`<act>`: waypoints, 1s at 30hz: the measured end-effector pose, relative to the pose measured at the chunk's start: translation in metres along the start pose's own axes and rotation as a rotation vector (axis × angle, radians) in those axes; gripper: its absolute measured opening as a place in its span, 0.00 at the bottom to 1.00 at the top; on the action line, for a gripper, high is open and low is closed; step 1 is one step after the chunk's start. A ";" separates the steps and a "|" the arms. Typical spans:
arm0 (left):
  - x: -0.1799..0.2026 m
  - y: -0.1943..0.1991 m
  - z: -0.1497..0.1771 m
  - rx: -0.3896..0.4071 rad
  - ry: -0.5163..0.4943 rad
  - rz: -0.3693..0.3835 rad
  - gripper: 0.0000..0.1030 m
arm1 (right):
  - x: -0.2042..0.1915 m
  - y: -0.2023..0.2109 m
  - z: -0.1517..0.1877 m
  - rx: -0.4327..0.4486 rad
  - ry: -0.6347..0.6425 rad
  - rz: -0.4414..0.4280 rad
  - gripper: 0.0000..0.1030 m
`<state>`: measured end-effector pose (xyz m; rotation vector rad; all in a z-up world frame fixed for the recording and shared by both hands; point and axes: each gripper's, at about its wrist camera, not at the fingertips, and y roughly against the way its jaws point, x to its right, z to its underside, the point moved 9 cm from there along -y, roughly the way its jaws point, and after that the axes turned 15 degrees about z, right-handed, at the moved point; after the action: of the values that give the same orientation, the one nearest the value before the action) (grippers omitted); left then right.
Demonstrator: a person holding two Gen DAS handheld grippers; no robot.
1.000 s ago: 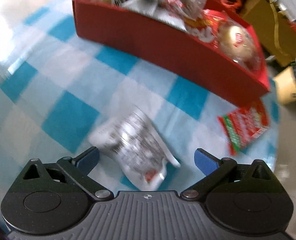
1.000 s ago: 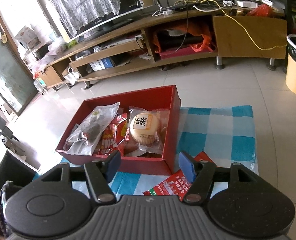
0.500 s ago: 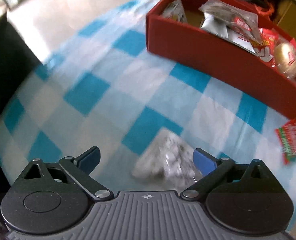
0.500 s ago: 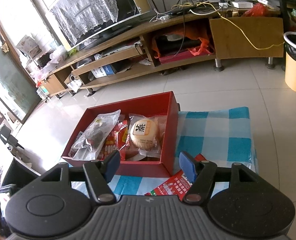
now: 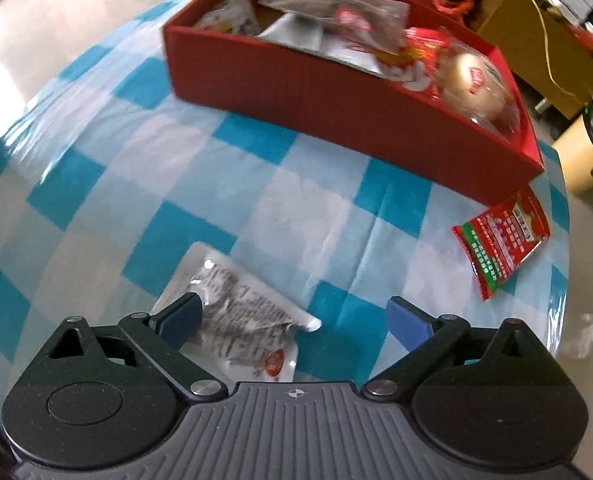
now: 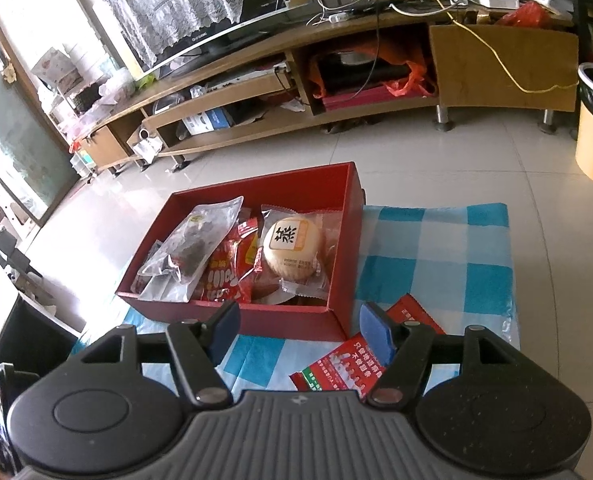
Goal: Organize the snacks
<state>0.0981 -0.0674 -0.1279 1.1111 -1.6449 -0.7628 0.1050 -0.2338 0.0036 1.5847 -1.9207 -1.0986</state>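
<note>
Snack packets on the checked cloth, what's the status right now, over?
Left gripper open over silver packet, not gripping. Right gripper open, empty, above red packet. Both packets outside red box. Nothing in the way.

left wrist low over tablecloth [image 5: 296, 208]; right wrist higher; both face red box [image 5: 336, 92].

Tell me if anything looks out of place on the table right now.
Two snacks lie outside the red box: a silver packet on the checked cloth by the open left gripper, and a red packet near the box's corner.
</note>
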 end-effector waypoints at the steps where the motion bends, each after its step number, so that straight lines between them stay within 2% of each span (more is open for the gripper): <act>1: 0.004 -0.002 -0.002 0.005 -0.025 0.012 0.97 | 0.000 -0.001 0.000 -0.002 0.002 0.003 0.65; 4: 0.011 -0.009 -0.007 0.000 -0.073 0.057 0.96 | -0.001 -0.003 0.002 -0.009 0.008 0.003 0.65; 7: 0.026 -0.011 0.000 -0.053 -0.101 0.209 0.96 | -0.002 -0.005 0.004 -0.020 0.018 0.004 0.66; 10: 0.033 -0.016 0.015 -0.132 -0.141 0.295 0.96 | -0.004 -0.007 0.005 -0.030 0.018 0.002 0.68; 17: -0.004 0.006 0.029 -0.181 -0.073 0.257 0.96 | -0.004 -0.005 0.005 -0.027 0.022 -0.001 0.68; 22: -0.024 0.023 0.038 -0.206 -0.105 0.199 0.97 | -0.008 -0.006 0.006 -0.032 0.034 -0.002 0.68; 24: -0.021 0.026 0.042 -0.222 -0.179 0.181 0.97 | -0.011 -0.006 0.007 -0.033 0.045 -0.004 0.68; 30: 0.003 0.008 0.055 -0.305 -0.588 0.035 0.97 | -0.010 -0.008 0.015 -0.056 0.055 -0.006 0.69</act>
<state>0.0431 -0.0682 -0.1380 0.6689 -1.9288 -1.3579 0.1021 -0.2201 -0.0103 1.5748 -1.8354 -1.0906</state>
